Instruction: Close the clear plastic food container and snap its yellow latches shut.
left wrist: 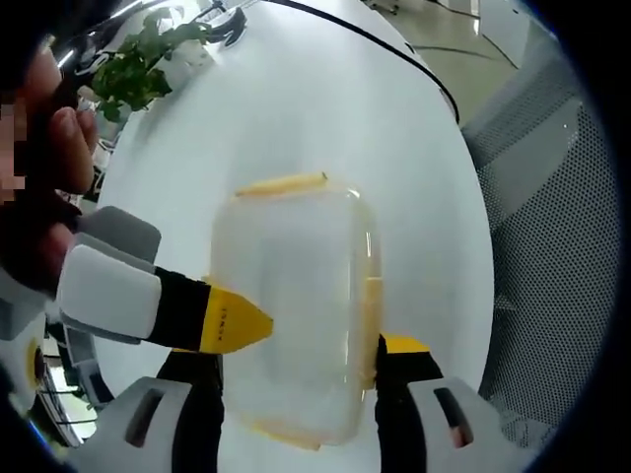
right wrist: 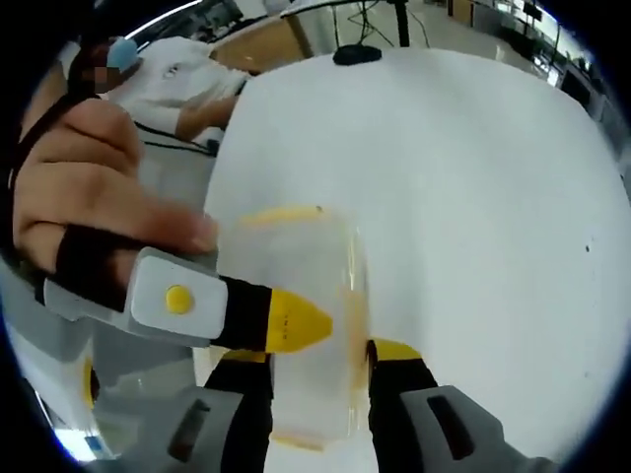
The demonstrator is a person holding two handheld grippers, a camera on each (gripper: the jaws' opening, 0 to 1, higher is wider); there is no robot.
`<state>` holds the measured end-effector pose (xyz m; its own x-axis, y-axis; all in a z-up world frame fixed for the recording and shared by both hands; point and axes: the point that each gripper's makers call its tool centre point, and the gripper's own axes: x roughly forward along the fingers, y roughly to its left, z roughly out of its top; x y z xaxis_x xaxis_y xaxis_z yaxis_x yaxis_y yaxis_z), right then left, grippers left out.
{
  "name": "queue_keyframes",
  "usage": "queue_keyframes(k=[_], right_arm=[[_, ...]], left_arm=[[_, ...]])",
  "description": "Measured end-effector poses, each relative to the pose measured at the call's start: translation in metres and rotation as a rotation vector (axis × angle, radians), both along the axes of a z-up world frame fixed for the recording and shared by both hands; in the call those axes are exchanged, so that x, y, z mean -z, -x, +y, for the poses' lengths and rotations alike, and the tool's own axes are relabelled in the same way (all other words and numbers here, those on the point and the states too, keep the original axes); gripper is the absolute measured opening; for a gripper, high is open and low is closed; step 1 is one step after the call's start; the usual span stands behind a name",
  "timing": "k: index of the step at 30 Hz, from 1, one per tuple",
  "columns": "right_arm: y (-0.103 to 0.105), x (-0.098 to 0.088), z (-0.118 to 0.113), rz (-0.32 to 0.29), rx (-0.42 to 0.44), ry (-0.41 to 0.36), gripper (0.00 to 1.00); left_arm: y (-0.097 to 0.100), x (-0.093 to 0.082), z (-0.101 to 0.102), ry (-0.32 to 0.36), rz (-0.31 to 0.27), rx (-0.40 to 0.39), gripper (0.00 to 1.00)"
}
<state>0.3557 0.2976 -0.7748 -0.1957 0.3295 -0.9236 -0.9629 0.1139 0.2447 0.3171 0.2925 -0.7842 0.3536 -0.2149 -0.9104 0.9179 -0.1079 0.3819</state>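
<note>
- Left gripper view: clear container (left wrist: 296,305) on white table (left wrist: 296,99) sits between my left gripper's (left wrist: 301,379) spread jaws; right gripper (left wrist: 237,325) tip comes from left.
- Right gripper view: right gripper (right wrist: 320,365) open, straddling container (right wrist: 296,325).
- I'd squeeze yellow side latch (left wrist: 371,320) squarely.

the clear container (left wrist: 296,305) is washed out and blurry in both views, its lower corners tucked behind the jaws at the bottom, and the potted plant (left wrist: 138,64) at upper left of the left gripper view is too fuzzy to make out.
</note>
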Motion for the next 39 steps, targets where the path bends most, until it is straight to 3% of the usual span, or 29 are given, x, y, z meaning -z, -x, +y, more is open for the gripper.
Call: queue_keyframes(k=[2, 3, 5, 8, 14, 16, 18, 21, 24, 26, 31, 39], right_arm=[[-0.001, -0.001, -0.001, -0.015, 0.018, -0.010, 0.36], [-0.001, -0.001, -0.001, -0.022, 0.024, -0.016, 0.37], [0.004, -0.001, -0.002, -0.034, 0.023, -0.031, 0.42], [0.004, -0.003, -0.003, -0.065, 0.024, -0.062, 0.44], [0.005, -0.005, -0.011, -0.121, 0.024, -0.081, 0.43], [0.006, -0.008, -0.010, -0.142, 0.025, -0.091, 0.44], [0.001, -0.012, -0.006, -0.200, 0.039, -0.128, 0.50], [0.012, -0.013, -0.004, -0.181, 0.048, -0.141, 0.59], [0.013, -0.014, -0.001, -0.221, 0.060, -0.169, 0.63], [0.010, -0.016, 0.002, -0.261, 0.079, -0.197, 0.72], [0.016, -0.021, 0.005, -0.263, 0.095, -0.242, 0.74], [0.013, -0.033, 0.004, -0.274, 0.165, -0.314, 0.73]], left_arm=[[0.001, 0.001, 0.001, -0.023, 0.004, 0.020, 0.65], [0.007, 0.003, 0.006, -0.084, 0.023, 0.075, 0.69], [0.014, 0.008, 0.009, -0.120, 0.047, 0.090, 0.81], [0.009, 0.006, 0.006, -0.100, 0.036, 0.071, 0.81], [0.008, -0.004, 0.004, -0.039, 0.119, -0.009, 0.73], [0.006, -0.008, 0.003, -0.025, 0.116, -0.003, 0.70], [0.004, -0.010, 0.003, -0.013, 0.117, -0.009, 0.72], [0.007, -0.013, 0.002, 0.019, 0.147, -0.027, 0.74], [0.007, -0.013, 0.002, 0.024, 0.153, -0.023, 0.76], [0.008, -0.013, 0.003, 0.024, 0.163, -0.011, 0.76], [0.010, -0.009, 0.008, -0.002, 0.175, -0.002, 0.80], [0.002, -0.017, 0.009, 0.037, 0.195, -0.002, 0.80]])
